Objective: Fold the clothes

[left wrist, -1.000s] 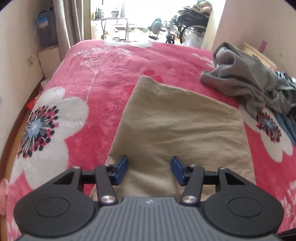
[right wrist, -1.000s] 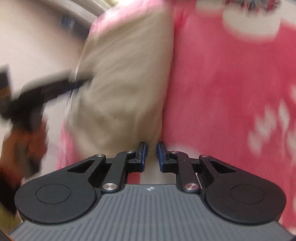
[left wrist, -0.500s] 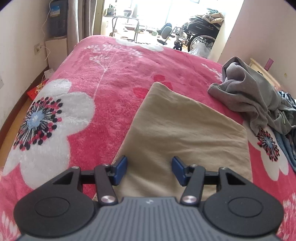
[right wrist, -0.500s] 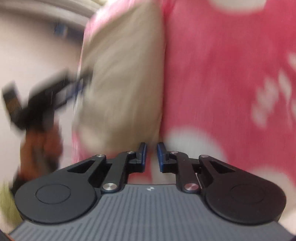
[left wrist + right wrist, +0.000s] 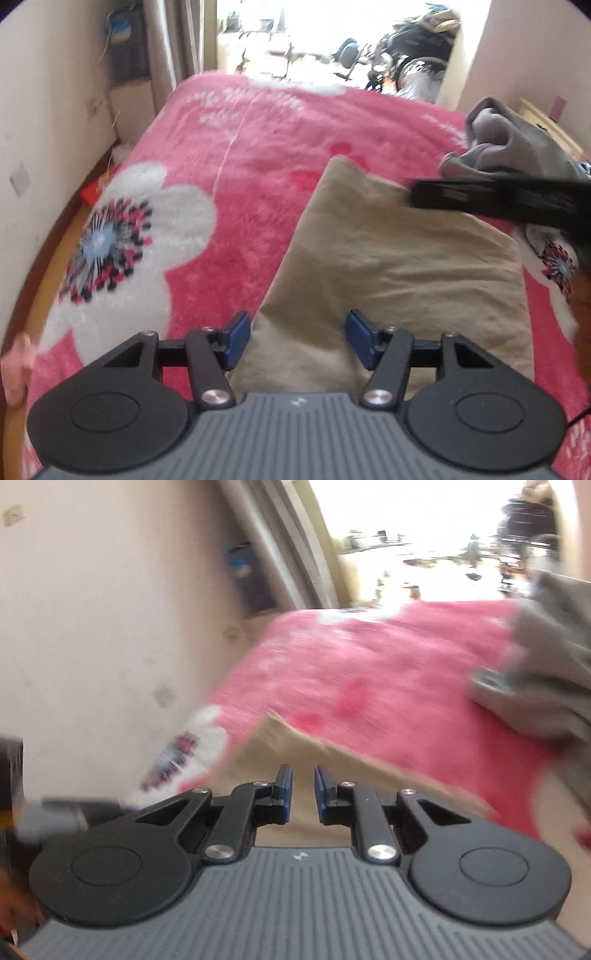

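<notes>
Bed: covered by a pink blanket (image 5: pixel 258 155) with large white flowers, filling most of the room.
Left wall: pale cream wall (image 5: pixel 48 122), scuffed, with a socket (image 5: pixel 94 107) low down near a white cabinet (image 5: pixel 129 107).
Shelf: dark unit (image 5: pixel 125 55) with a blue item on top, in the far left corner.
Curtain: grey curtain (image 5: pixel 173 40) hanging beside the opening.
Opening: wide doorway (image 5: pixel 332 40) at the far end, washed out by strong daylight; chairs and a wheelchair (image 5: pixel 417 62) blurred beyond.
Right wall: pale pink, with a light wooden headboard (image 5: pixel 546 122) against it.
Floor: brown strip (image 5: pixel 55 254) along the left bedside.
</notes>
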